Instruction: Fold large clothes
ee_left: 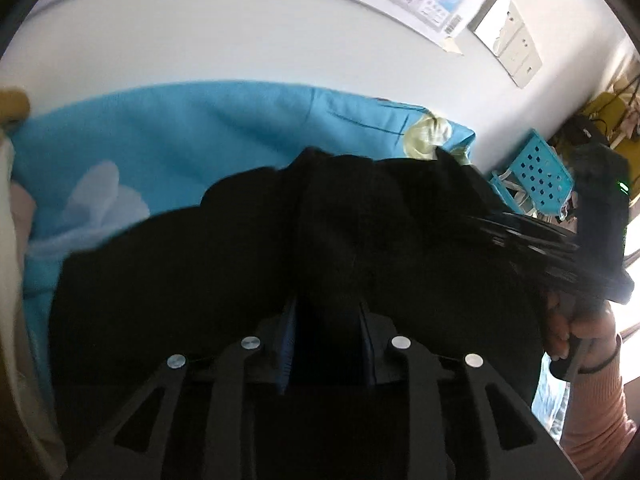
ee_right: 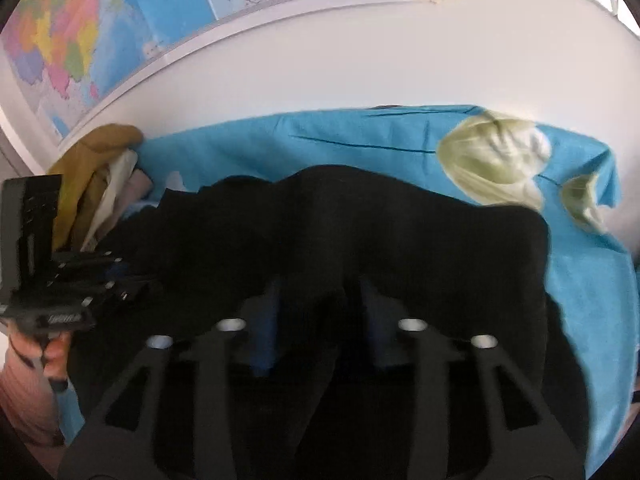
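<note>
A large black garment [ee_left: 248, 248] lies bunched on a bright blue sheet [ee_left: 168, 132] with pale flower prints. My left gripper [ee_left: 328, 312] is shut on a fold of the black garment; cloth fills the gap between its blue pads. My right gripper [ee_right: 320, 300] is likewise shut on the black garment [ee_right: 380, 216], with cloth draped over its fingers. The right gripper shows at the right of the left wrist view [ee_left: 600, 216], held by a hand. The left gripper shows at the left of the right wrist view [ee_right: 44, 248].
A white wall with a map [ee_right: 80, 32] stands behind the bed. A pile of mustard and cream clothes [ee_right: 100, 168] lies at the sheet's far left. A blue perforated basket [ee_left: 536, 172] stands at the right, beyond the sheet's edge.
</note>
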Available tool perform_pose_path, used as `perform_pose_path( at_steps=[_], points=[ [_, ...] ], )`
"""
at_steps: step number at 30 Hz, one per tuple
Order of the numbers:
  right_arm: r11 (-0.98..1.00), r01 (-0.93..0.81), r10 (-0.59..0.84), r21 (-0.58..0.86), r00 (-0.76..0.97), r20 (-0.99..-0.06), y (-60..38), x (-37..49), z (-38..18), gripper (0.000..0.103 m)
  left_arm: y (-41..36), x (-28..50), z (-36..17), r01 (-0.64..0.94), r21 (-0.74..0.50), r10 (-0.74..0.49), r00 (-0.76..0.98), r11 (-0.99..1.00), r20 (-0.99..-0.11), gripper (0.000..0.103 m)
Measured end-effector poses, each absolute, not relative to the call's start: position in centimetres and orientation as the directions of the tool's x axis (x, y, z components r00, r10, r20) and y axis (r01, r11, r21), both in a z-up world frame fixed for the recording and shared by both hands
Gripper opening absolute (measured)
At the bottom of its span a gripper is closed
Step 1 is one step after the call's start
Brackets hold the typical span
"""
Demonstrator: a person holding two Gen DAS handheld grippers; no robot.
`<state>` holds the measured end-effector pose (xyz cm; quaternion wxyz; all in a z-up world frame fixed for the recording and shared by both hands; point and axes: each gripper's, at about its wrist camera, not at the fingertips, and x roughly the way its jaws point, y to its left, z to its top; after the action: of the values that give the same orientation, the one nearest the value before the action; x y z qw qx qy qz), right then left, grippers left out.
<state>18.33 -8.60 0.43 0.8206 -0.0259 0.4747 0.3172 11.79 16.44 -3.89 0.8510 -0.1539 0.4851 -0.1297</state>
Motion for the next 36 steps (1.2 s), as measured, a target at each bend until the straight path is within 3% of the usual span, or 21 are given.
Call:
perform_pose_path(
  at_steps=[6,9,11,13,15,17,20,24,28,33,36],
  points=[
    [0.834,-0.478,0.525,0.274,0.538,-0.659,-18.2,12.8,5.6,0.073,17.0,11.4,-3.6,0.092,-0.393,-0.383,0.509,0.915,-0.771,0.03],
    [0.897,-0.378,0.428,0.23,0.606,-0.671,-23.5,9.6,4.6,0.082,16.3,11.5,-3.5,0.095,-0.399,-0.389,0.508,0.912,-0.768,0.031],
    [0.911,-0.332,0.404,0.244,0.595,-0.695,-25.4,8.4,2.7,0.081,15.8,11.6,-3.5,0.096,-0.406,-0.396,0.508,0.909,-0.765,0.032],
    [0.903,-0.331,0.42,0.274,0.548,-0.723,-26.0,7.4,0.7,0.076,15.4,11.8,-3.6,0.095,-0.411,-0.4,0.506,0.906,-0.764,0.032],
    [0.89,-0.357,0.443,0.283,0.531,-0.722,-25.6,7.0,-0.7,0.033,15.6,11.7,-3.5,0.1,-0.409,-0.4,0.507,0.907,-0.764,0.033],
    [0.885,-0.372,0.448,0.279,0.521,-0.726,-24.9,7.0,-1.4,0.017,15.4,11.6,-3.4,0.099,-0.406,-0.396,0.509,0.909,-0.764,0.033],
    [0.902,-0.38,0.411,0.206,0.606,-0.681,-25.2,7.1,1.2,0.006,15.5,11.5,-3.4,0.115,-0.393,-0.392,0.521,0.912,-0.758,0.034],
    [0.921,-0.373,0.36,0.117,0.695,-0.622,-26.3,8.0,5.9,0.004,16.0,11.4,-4.3,0.128,-0.432,-0.43,0.533,0.893,-0.729,0.035],
    [0.945,-0.326,0.251,0.024,0.678,-0.691,-25.2,9.9,2.2,0.004,16.4,10.6,-3.9,0.134,-0.456,-0.448,0.557,0.88,-0.699,0.037],
    [0.94,-0.291,0.334,0.18,0.665,-0.668,-26.9,9.3,0.7,0.004,16.4,4.8,-0.5,0.222,-0.305,-0.374,0.646,0.926,-0.665,0.054],
    [0.935,-0.295,0.35,0.198,0.668,-0.656,-27.2,8.8,1.3,0.004,16.5,-0.8,0.6,0.321,-0.232,-0.392,0.657,0.918,-0.644,0.054]
  ],
)
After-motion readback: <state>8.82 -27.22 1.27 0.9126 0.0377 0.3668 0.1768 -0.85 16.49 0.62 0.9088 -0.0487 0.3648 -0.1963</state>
